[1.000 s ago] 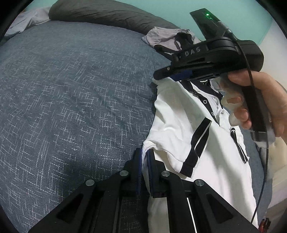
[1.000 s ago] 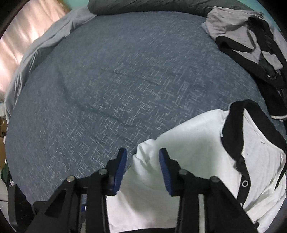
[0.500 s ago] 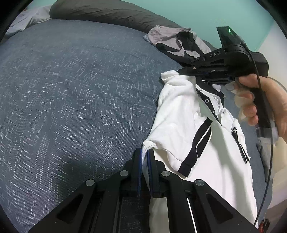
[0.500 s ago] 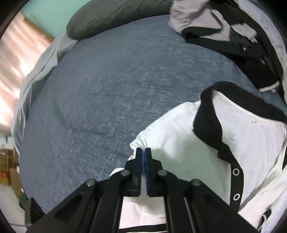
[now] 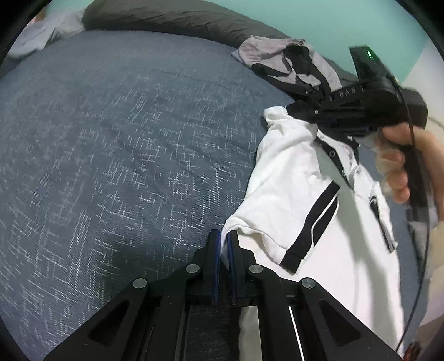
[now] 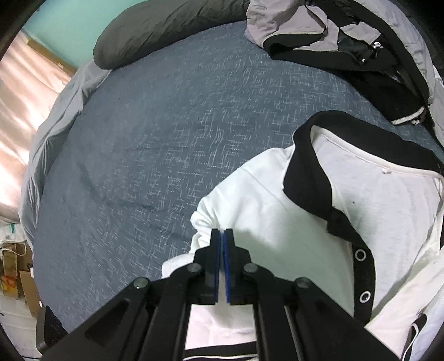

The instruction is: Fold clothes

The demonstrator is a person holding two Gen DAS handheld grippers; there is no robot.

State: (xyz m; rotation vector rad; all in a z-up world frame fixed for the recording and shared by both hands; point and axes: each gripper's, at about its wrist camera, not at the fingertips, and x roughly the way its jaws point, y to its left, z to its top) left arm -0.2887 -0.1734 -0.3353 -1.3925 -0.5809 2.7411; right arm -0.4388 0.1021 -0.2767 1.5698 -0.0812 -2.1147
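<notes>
A white polo shirt (image 5: pixel 294 177) with black collar, placket and sleeve trim lies on the blue-grey bedspread (image 5: pixel 125 144). My left gripper (image 5: pixel 224 238) is shut on the shirt's left side edge, low down near the sleeve. My right gripper (image 6: pixel 222 236) is shut on the shirt's shoulder (image 6: pixel 249 205), left of the black collar (image 6: pixel 308 172). In the left wrist view the right gripper (image 5: pixel 294 108) is held by a hand at the shirt's top corner, lifting the fabric a little.
A grey and black jacket (image 6: pixel 347 44) is heaped at the far side of the bed, also in the left wrist view (image 5: pixel 285 64). A dark grey pillow (image 5: pixel 166 16) lies along the head. The bed's left edge drops to boxes (image 6: pixel 16 266) on the floor.
My right gripper went from open around the shoulder fabric to shut on it, then rose slightly with it. My left gripper stayed shut on the side edge.
</notes>
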